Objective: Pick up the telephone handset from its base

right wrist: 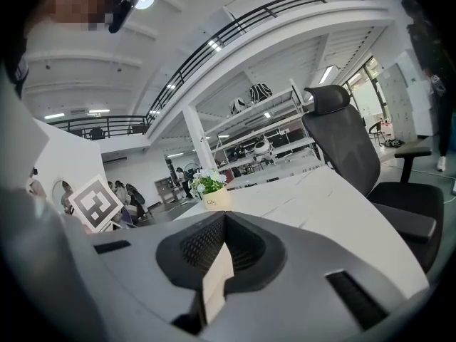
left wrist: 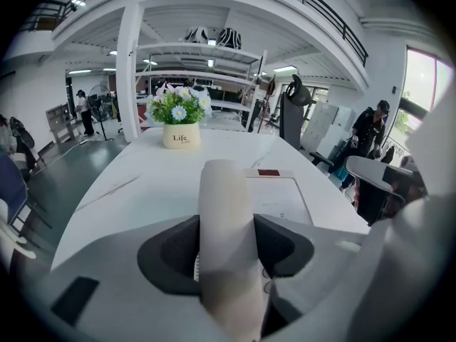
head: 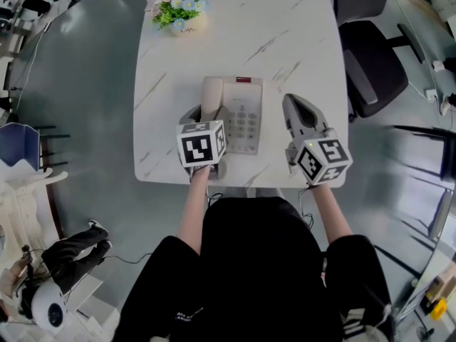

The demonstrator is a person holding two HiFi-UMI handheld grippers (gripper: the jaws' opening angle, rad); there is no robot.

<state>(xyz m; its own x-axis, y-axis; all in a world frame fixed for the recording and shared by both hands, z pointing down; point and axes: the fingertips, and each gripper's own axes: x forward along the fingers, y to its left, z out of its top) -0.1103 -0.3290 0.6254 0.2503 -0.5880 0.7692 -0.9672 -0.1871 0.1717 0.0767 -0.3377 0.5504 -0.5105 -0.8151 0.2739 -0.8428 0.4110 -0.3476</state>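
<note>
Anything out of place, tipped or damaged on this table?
Nothing stands out. The handset lies straight on the telephone base, with the left gripper closed on it; the flower pot stands upright at the table's far corner.

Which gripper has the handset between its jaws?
The left gripper: its jaws clamp the handset; the right gripper sits shut beside the phone.

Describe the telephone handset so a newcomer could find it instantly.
On the white marble-look table sits a cream desk telephone. The handset lies along its left side in the head view: a smooth rounded bar, unlike the buttoned keypad beside it.
</note>
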